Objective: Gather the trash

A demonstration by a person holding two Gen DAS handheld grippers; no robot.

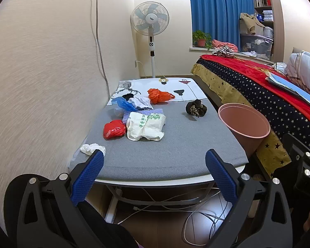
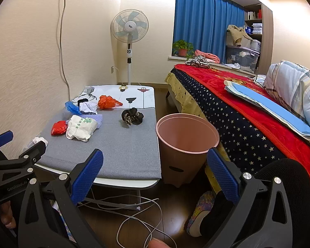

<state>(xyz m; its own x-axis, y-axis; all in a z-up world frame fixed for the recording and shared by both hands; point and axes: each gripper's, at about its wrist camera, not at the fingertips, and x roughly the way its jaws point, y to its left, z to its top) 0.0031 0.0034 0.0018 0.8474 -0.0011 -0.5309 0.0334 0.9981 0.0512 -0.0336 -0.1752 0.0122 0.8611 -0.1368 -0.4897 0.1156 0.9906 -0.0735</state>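
Note:
Trash lies on a low table (image 1: 175,153) (image 2: 132,155): a red bag (image 1: 113,129) (image 2: 59,127), a white printed bag (image 1: 147,126) (image 2: 81,127), an orange bag (image 1: 159,95) (image 2: 107,102), a blue bag (image 1: 125,104) (image 2: 72,107), crumpled white paper (image 1: 141,101) (image 2: 88,106), a white tissue (image 1: 92,148) (image 2: 39,140) and a black crumpled wad (image 1: 196,107) (image 2: 132,116). A pink bin (image 1: 245,128) (image 2: 186,144) stands right of the table. My left gripper (image 1: 155,159) and right gripper (image 2: 155,158) are open and empty, short of the table's near edge.
A bed (image 2: 248,124) with a starred red cover runs along the right. A standing fan (image 1: 150,26) is at the far wall. Cables (image 2: 138,212) lie on the floor under the table. A wall (image 1: 41,82) borders the table's left side.

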